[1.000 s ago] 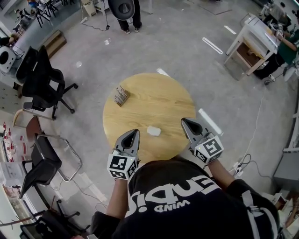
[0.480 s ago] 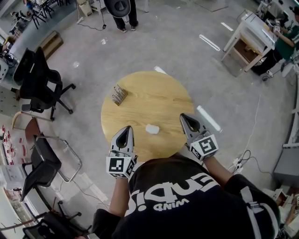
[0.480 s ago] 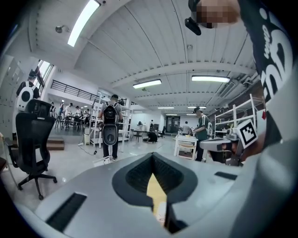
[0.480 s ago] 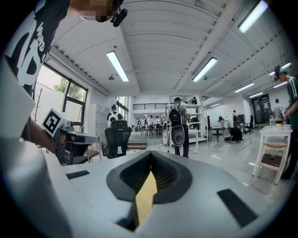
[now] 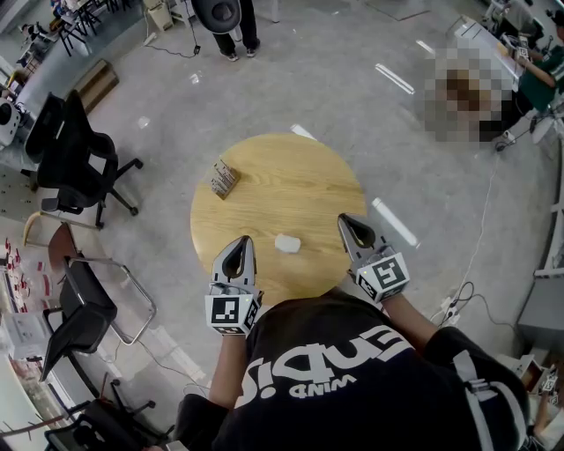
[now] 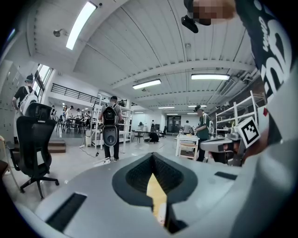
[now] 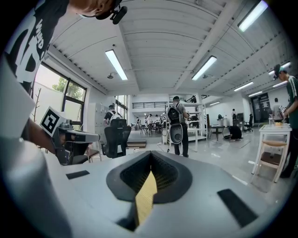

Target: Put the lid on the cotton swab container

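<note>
A round wooden table (image 5: 308,176) stands in front of me. A small clear container with brownish sticks (image 5: 225,178) sits near its far left edge. A small white piece (image 5: 287,243), perhaps the lid, lies near the table's front middle. My left gripper (image 5: 240,242) hovers over the front left edge, shut and empty, left of the white piece. Over the front right edge my right gripper (image 5: 345,220) is shut too, with nothing in it. In the left gripper view (image 6: 152,157) and the right gripper view (image 7: 150,157) the jaws meet, pointing level into the room.
Black office chairs (image 5: 77,145) stand to the left, and another chair (image 5: 84,304) is nearer me. A person (image 5: 231,22) with a backpack stands beyond the table. A cable and power strip (image 5: 454,308) lie on the floor at right.
My left gripper has straightened and shifted slightly left. The right gripper has barely moved. Both stay shut, and the things on the table lie as before.
</note>
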A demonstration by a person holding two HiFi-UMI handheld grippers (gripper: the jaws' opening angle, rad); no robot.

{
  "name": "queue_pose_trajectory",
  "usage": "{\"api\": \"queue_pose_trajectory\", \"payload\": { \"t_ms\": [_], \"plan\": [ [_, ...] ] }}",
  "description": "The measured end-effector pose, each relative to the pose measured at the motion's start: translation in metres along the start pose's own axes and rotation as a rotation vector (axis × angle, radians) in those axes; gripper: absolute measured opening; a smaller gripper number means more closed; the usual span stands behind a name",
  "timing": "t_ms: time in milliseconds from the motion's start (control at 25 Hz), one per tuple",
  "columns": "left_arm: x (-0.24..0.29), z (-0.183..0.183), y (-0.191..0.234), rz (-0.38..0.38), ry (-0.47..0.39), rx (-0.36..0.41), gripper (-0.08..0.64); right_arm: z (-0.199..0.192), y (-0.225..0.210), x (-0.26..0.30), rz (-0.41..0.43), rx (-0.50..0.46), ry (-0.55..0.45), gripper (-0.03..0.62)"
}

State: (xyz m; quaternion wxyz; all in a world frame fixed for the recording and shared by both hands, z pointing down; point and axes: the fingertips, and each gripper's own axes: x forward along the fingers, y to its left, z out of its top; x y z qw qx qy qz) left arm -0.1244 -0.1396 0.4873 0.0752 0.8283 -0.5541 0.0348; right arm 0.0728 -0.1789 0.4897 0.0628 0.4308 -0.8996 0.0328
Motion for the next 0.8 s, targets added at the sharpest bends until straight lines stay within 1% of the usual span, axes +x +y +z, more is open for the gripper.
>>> {"api": "queue_pose_trajectory", "payload": {
  "t_ms": [440,800],
  "plan": [
    [0.0026,-0.0028,0.0043,0.014,0.015,-0.014,0.011,-0.0067,0.0040,0.0049,0.020,0.008,0.025,0.003],
    [0.0026,-0.0043,0.0005,0.009,0.025,-0.005,0.011,-0.0087,0.0047,0.0032,0.030,0.011,0.029,0.003]
  ]
}}
